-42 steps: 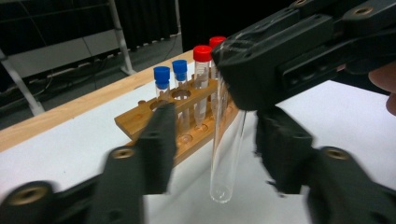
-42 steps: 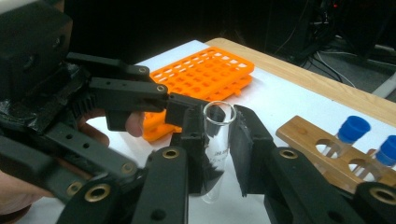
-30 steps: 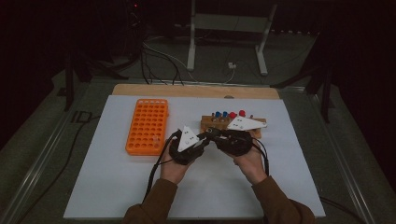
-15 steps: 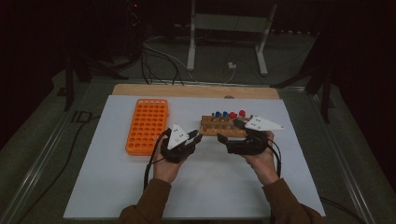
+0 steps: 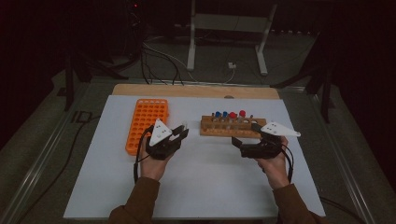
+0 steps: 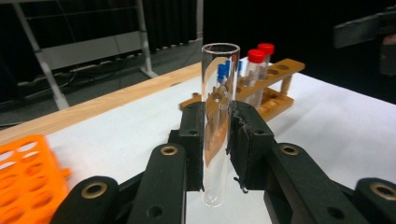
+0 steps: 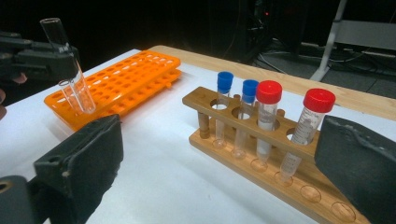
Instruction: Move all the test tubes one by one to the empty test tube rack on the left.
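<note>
Tube, clear glass, uncapped, open-topped (image 6: 218, 126): centre of left gripper view, upright, clamped mid-length by left gripper (image 6: 219, 140). Likely light, rigid, slick, breakable; best held mid-barrel, gently. Right gripper (image 7: 224, 186): jaws have just been opening, nothing between them, before wooden rack (image 7: 243, 140).

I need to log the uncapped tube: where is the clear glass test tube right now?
The clear glass test tube stands upright, clamped in the left gripper, above the white table sheet between the orange plastic rack and the wooden tube rack.
</note>
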`<state>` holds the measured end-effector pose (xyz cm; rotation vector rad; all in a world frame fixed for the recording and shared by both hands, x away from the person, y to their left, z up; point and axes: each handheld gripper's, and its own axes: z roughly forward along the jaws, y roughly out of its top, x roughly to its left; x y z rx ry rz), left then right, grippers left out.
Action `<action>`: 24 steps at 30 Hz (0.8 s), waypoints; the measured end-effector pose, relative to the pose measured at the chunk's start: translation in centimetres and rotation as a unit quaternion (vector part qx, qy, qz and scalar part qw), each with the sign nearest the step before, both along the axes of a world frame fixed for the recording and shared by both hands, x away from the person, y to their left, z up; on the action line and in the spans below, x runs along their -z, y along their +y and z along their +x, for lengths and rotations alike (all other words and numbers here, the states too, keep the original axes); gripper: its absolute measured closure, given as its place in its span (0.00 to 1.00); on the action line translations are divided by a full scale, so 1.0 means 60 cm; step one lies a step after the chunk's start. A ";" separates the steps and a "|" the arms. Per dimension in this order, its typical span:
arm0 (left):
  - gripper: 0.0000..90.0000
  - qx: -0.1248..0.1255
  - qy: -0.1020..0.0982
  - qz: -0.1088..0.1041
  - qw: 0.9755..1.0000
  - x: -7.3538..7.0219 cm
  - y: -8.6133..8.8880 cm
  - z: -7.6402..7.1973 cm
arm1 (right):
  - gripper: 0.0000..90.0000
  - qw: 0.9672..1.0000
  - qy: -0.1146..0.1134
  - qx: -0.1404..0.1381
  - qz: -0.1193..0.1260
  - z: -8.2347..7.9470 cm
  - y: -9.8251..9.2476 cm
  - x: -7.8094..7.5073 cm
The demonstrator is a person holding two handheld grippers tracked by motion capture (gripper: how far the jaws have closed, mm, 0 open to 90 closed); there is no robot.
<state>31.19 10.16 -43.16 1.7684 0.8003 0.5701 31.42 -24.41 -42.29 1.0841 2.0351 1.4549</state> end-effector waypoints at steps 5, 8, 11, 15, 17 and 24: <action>0.84 -0.019 -0.004 -0.002 1.000 -0.003 0.030 0.003 | 0.01 1.000 -0.001 -0.001 0.002 -0.004 -0.005 0.002; 0.84 -0.032 -0.005 -0.001 0.999 -0.004 0.048 0.006 | 0.01 1.000 -0.001 -0.002 0.004 -0.005 -0.006 0.004; 0.84 -0.043 -0.005 0.001 0.999 -0.003 0.062 0.009 | 0.01 1.000 0.000 -0.001 0.003 -0.005 -0.006 0.005; 0.84 -0.059 -0.004 0.000 0.998 0.001 0.078 0.012 | 0.01 1.000 0.000 -0.003 0.003 -0.005 -0.006 0.006; 0.84 -0.066 -0.003 -0.002 0.998 0.003 0.087 0.013 | 0.01 1.000 -0.001 -0.004 0.002 -0.006 -0.006 0.006; 0.84 -0.099 -0.005 -0.003 0.995 0.006 0.118 0.015 | 0.01 1.000 -0.003 -0.006 0.002 -0.007 -0.006 0.006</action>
